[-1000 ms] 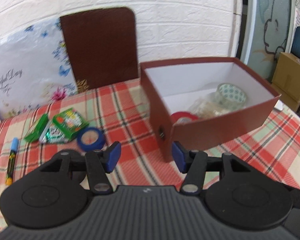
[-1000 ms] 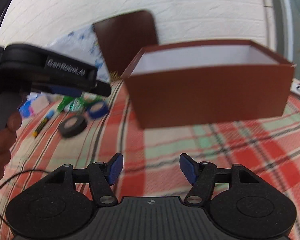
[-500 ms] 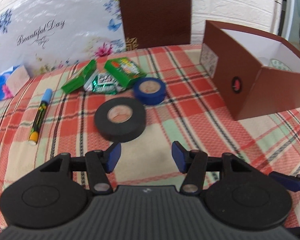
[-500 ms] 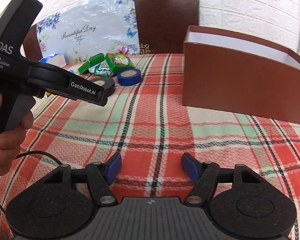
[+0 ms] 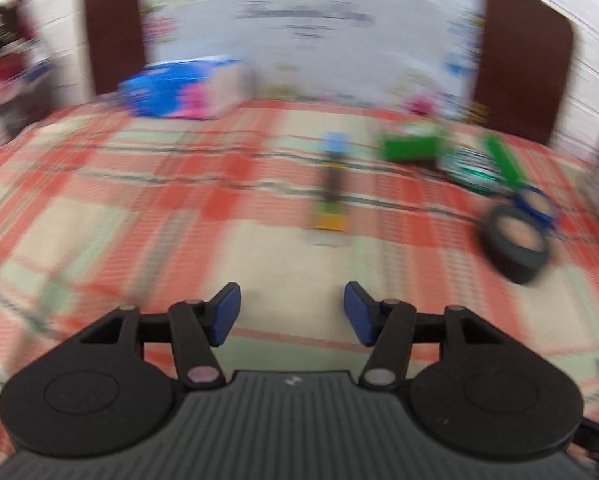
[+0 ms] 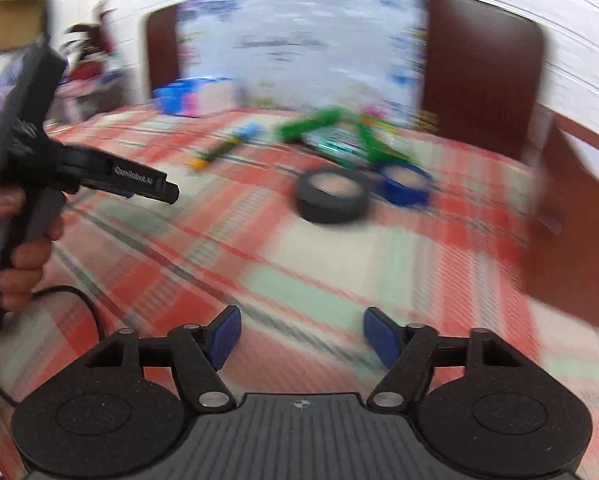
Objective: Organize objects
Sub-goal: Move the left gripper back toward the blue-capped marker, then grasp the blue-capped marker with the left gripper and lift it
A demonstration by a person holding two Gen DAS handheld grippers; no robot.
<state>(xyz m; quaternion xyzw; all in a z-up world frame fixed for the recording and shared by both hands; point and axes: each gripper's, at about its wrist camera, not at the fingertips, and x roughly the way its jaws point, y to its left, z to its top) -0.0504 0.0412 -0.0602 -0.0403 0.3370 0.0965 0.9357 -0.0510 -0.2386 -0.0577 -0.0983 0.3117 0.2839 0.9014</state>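
Both views are blurred by motion. My left gripper [image 5: 291, 316] hovers over the checked tablecloth, its jaws opening with nothing between them. Straight ahead of it lies a marker [image 5: 331, 184] with a blue cap. A black tape roll [image 5: 515, 240] and a blue tape roll [image 5: 535, 204] sit to its right. My right gripper [image 6: 301, 336] has its jaws closing on nothing. The black tape roll [image 6: 333, 196] and blue tape roll [image 6: 405, 182] lie ahead of it. The brown box [image 6: 571, 232] stands at the right edge. The left gripper [image 6: 167, 192] reaches in from the left.
Green packets [image 5: 411, 146] and a silver-green pack [image 5: 471, 168] lie behind the tapes. A blue and pink tissue pack [image 5: 183, 90] sits at the back left. Two brown chair backs [image 6: 483, 80] and a flowered sheet stand behind the table. A person's hand [image 6: 23, 256] holds the left gripper.
Both views have swung to the left. The box has left the left wrist view and the marker now lies ahead. In the right wrist view the tapes are centred and the box sits at the right edge.
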